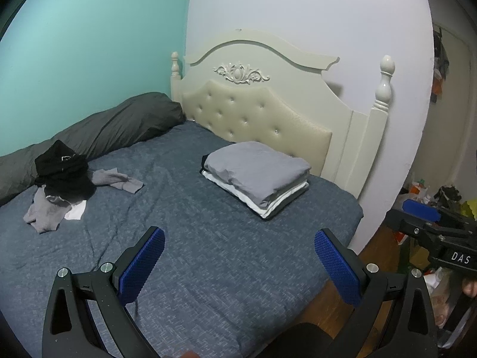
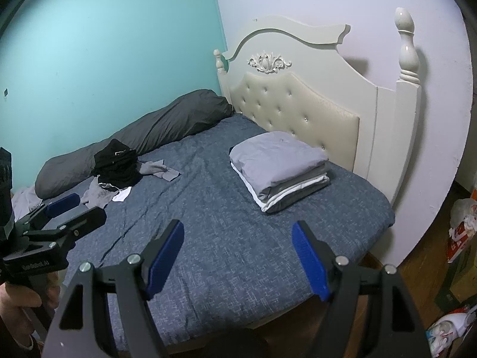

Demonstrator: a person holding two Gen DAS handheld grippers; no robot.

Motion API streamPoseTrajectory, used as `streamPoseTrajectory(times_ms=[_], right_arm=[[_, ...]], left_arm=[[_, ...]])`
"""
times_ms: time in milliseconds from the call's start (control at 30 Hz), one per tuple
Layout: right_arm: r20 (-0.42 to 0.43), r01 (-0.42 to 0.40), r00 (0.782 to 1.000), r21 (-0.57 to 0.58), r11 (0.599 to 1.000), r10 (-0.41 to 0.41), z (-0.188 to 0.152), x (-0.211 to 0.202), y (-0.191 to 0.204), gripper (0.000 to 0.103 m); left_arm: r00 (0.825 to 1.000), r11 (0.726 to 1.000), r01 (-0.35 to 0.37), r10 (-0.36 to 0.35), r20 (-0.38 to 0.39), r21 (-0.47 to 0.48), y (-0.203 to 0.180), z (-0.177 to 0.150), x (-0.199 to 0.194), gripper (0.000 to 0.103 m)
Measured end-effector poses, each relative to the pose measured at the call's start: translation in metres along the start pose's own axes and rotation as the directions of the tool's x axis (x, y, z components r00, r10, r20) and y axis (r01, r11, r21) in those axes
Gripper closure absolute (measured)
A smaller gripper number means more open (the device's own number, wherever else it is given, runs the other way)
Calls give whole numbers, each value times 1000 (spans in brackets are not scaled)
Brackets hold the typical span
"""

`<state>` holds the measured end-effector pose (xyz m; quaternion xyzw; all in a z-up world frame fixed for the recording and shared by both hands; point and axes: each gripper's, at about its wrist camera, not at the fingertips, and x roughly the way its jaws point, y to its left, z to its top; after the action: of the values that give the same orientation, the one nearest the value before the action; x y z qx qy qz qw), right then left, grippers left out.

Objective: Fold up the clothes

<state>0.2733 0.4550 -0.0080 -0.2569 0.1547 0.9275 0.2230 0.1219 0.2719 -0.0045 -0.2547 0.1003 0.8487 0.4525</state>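
Bed (image 1: 208, 253) bare below both tools, spread wide, empty; door (image 1: 453, 95) left-view only.

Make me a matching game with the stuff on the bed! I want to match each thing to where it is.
Things:
1. folded stack of clothes
2. black clothes pile
3. dark grey pillow
4. left gripper

Places:
A. along the teal wall
B. next to the headboard
C. open, over the near edge of the bed
D. on loose grey clothes, on the far side of the bed

Pairs: 1-B, 2-D, 3-A, 4-C
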Motion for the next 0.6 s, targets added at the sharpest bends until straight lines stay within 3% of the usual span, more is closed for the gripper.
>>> streamPoseTrajectory(times_ms=[600], right_arm=[[-5,1,1000,6,1000,0,-3,0,0,27]], left_arm=[[1000,1000,-19,19,-8,-1,1,-5,-2,0]])
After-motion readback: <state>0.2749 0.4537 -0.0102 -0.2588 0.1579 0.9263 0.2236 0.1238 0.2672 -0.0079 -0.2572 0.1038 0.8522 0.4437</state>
